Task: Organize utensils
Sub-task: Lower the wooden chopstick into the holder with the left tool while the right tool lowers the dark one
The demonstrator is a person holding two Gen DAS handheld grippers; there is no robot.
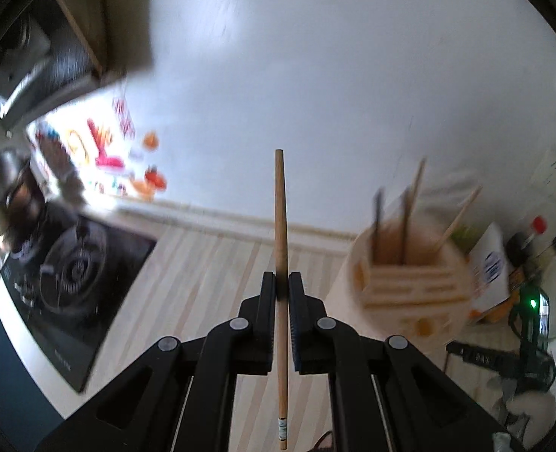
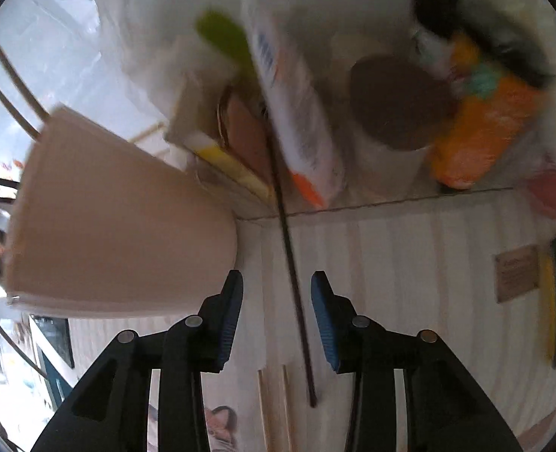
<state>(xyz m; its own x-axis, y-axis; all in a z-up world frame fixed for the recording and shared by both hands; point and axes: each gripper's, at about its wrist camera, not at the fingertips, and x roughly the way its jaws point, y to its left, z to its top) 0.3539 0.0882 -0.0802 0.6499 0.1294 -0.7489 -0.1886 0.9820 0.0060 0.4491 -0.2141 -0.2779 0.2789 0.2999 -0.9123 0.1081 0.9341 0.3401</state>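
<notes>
- Left gripper [image 1: 282,282]: jaws closed on a light wooden chopstick [image 1: 280,218], which stands up between the pads, one end well past the tips, the other back toward the camera.
- Ahead and to the right of the left tips: a pale round holder [image 1: 410,282] with a slatted wooden insert. Three or four sticks, some dark and some light, already stand in it. Blurred, so the count is uncertain.
- Right gripper [image 2: 277,301]: jaws part open, pads clear of everything. A dark chopstick [image 2: 295,286] lies on the pale striped counter [image 2: 410,263] between the fingers, untouched by either pad.
- Just left of the right gripper's tips: the holder's beige wall [image 2: 119,218], with dark sticks poking out at its far rim.
- Below and behind the right tips: two light chopsticks [image 2: 274,406] loose on the counter.
- Progress, my reading: partway. Several sticks are filed; one is in hand, not yet delivered; at least three remain on the counter.
- Writing: a white carton [image 2: 297,113] beyond the right tips carries blue print, too smeared to read. A brown tag [image 2: 517,273] to the right has text, illegible. Bottles [image 1: 534,241] far right of the left tips, labels unreadable. No brand can be made out.
</notes>
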